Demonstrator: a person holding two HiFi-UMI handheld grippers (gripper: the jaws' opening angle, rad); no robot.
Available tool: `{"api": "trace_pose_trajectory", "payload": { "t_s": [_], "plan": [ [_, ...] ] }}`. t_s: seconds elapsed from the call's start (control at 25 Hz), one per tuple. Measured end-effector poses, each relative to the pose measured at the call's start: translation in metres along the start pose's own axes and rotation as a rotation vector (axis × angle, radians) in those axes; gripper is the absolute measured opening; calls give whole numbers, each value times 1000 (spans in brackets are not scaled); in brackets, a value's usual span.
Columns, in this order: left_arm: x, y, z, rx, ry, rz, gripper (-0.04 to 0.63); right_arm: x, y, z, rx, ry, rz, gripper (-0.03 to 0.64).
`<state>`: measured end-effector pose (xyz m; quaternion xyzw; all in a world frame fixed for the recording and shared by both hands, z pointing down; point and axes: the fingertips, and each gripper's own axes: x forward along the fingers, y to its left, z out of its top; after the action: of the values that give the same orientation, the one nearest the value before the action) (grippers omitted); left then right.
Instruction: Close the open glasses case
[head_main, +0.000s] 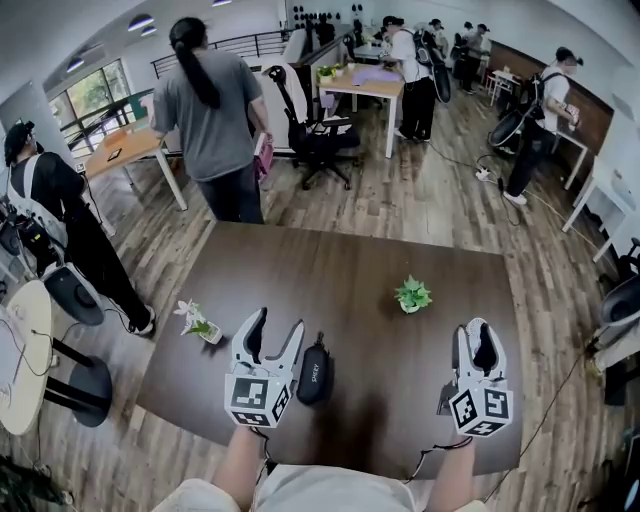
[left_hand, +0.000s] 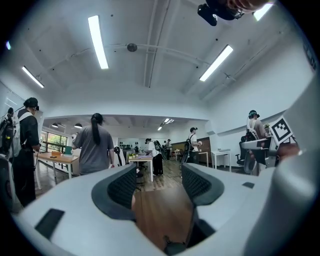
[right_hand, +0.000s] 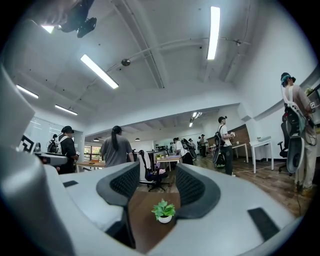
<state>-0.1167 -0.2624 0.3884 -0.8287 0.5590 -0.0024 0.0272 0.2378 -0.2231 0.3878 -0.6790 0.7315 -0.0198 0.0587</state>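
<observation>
Glasses case (head_main: 313, 373) lies on desk (head_main: 380, 300), just beside left claw (head_main: 277, 322). Left claw and right claw (head_main: 478, 328) both released, empty. Approach stage. Next: set a claw against the lid.

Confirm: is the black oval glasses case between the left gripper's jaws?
No, the glasses case lies beside the left gripper, outside its open jaws.
</observation>
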Motion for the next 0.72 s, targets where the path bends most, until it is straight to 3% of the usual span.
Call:
{"api": "trace_pose_trajectory", "payload": {
  "t_s": [0.32,0.72],
  "plan": [
    [-4,-17,-20,18,57,-22,286,-4,6,-8,2,13,22,230],
    [-9,-59,-125,-18,294,-115,285,0,19,-30,29,50,75,230]
  ]
}}
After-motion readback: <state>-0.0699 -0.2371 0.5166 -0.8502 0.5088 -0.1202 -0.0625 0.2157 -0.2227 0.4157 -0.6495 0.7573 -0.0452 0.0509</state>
